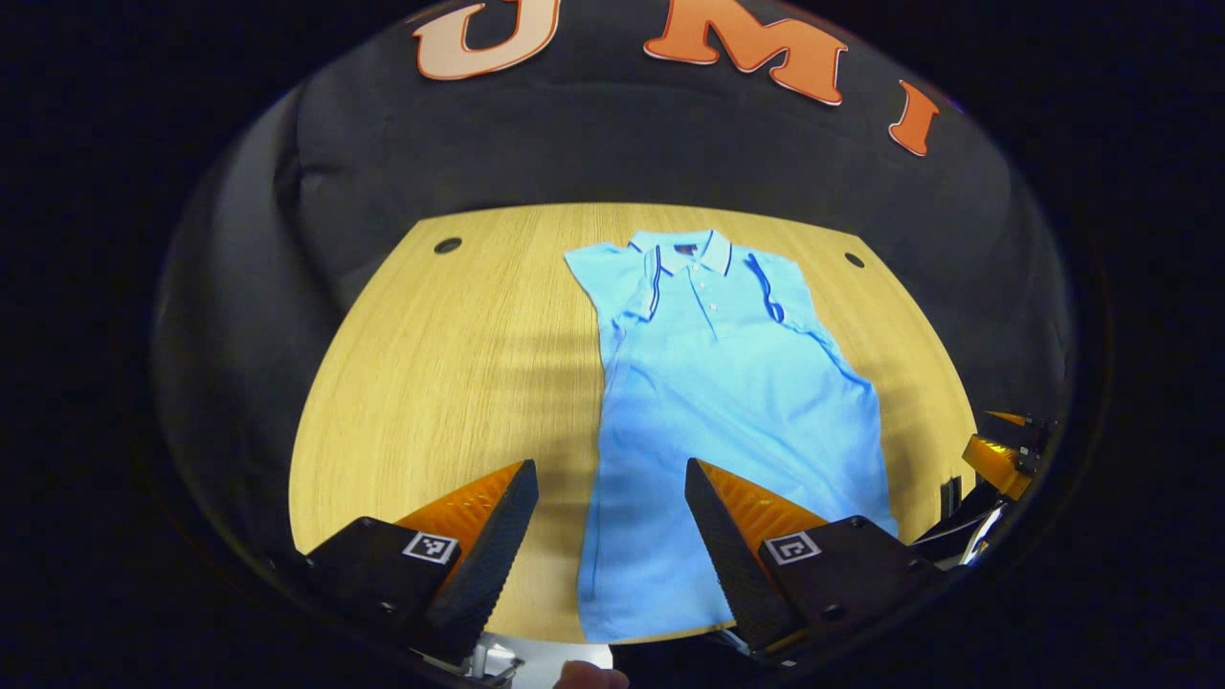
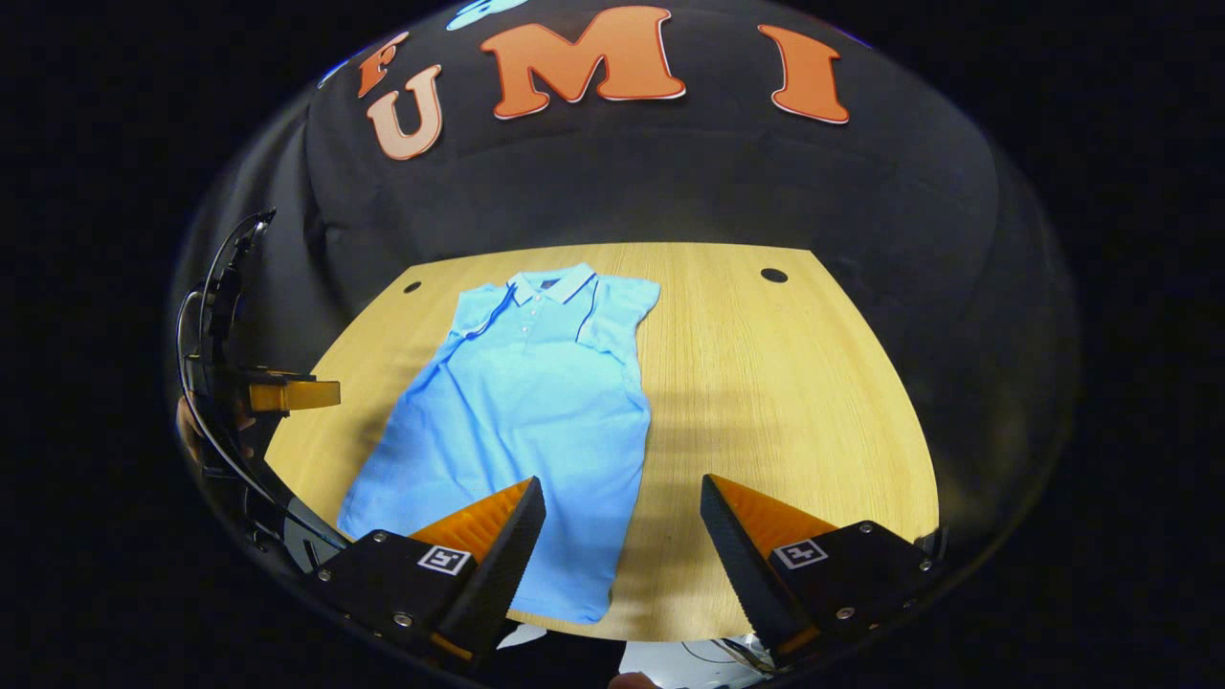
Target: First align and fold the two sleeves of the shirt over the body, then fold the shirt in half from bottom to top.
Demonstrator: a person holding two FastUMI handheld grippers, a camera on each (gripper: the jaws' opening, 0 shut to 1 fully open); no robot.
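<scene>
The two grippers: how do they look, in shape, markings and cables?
Each gripper, left gripper and right gripper, has two wedge-shaped fingers with serrated inner faces, mounted on black blocks that carry small square black-and-white markers. In the right gripper view, thin black cables loop around the left gripper's body.

Light blue polo shirt (image 1: 727, 402) lies flat, front up, on my counter (image 1: 440, 383), collar far, hem at near edge, both sleeves already folded in, buttons showing, dark trim.

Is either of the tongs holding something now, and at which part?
Nothing is held. The left tongs and right tongs hang open above the light blue polo shirt.
</scene>
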